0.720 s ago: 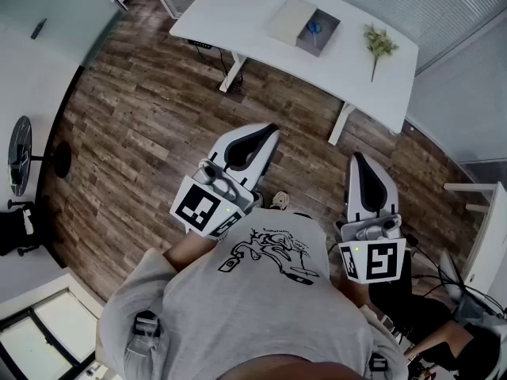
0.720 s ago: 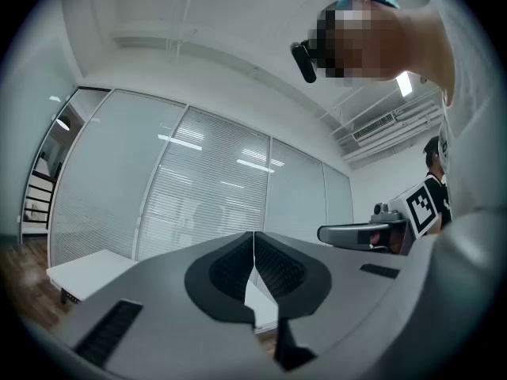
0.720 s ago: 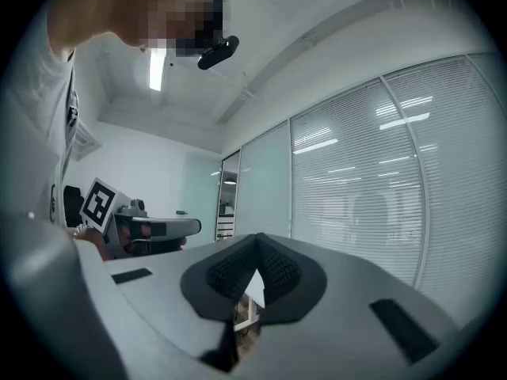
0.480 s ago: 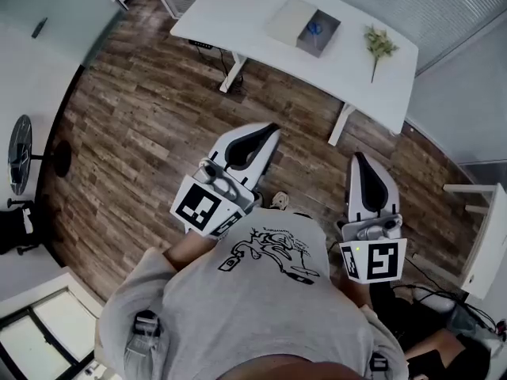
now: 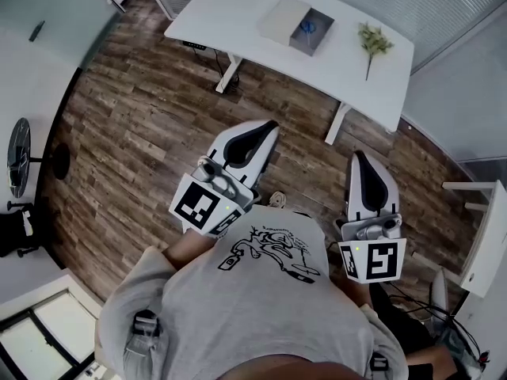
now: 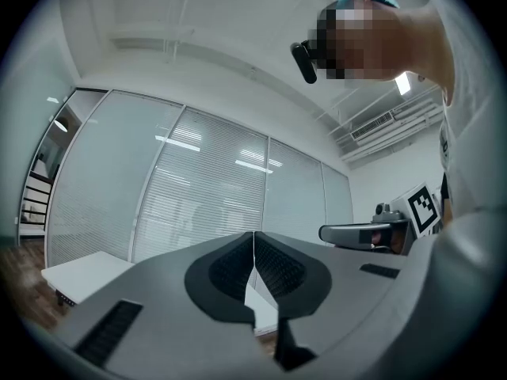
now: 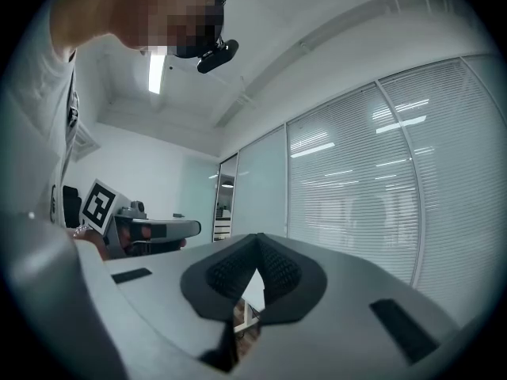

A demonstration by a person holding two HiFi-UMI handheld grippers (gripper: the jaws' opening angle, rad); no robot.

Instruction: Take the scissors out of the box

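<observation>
Grey printed shirt [image 5: 253, 307], lower frame centre: the wearer's chest, nearest the head camera. Left gripper [image 5: 271, 127], mid-frame: jaws pressed together at the tips, holding nothing, over the wood floor [image 5: 135, 125]. Right gripper [image 5: 357, 157], right of centre: jaws likewise meeting at the tips, empty. White table [image 5: 238, 10], upper frame, well apart from both grippers, a strip of floor between. Box [image 5: 299, 24], on the table top, open; scissors [image 5: 307, 28] inside it, blue handles showing. Green sprig [image 5: 371, 41], on the table right of the box. Gripper views alone show slatted blinds [image 6: 206, 188] behind glass and each gripper's neighbour; neither shows the box.
</observation>
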